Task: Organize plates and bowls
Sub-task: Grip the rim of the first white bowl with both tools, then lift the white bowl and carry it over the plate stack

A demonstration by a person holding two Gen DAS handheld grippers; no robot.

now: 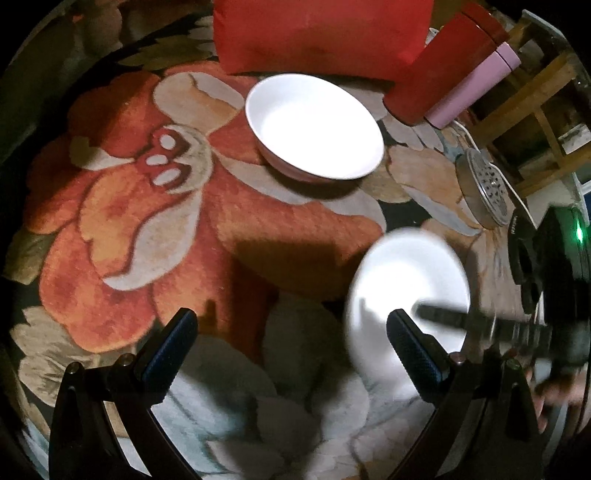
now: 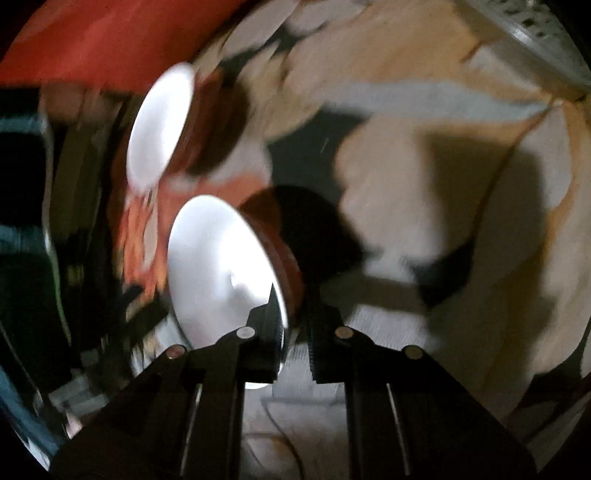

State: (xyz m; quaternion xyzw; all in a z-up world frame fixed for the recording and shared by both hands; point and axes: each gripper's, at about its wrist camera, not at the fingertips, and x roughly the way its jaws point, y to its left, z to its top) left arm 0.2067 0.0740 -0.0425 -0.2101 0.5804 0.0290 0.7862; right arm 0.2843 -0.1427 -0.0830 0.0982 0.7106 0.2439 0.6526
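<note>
Right gripper [image 2: 291, 314] pinching plate [image 2: 218, 266] rim (blurred)

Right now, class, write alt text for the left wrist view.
An open left claw hovers over a floral rug, with a white bowl ahead. At right, a blurred white plate is held by the right claw, near a red cushion.

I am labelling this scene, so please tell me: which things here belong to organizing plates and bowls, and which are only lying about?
Job: bowl; plate, held by the right hand-held gripper.

Lying about: red cushion; red tumbler; pink tumbler; metal strainer.
</note>
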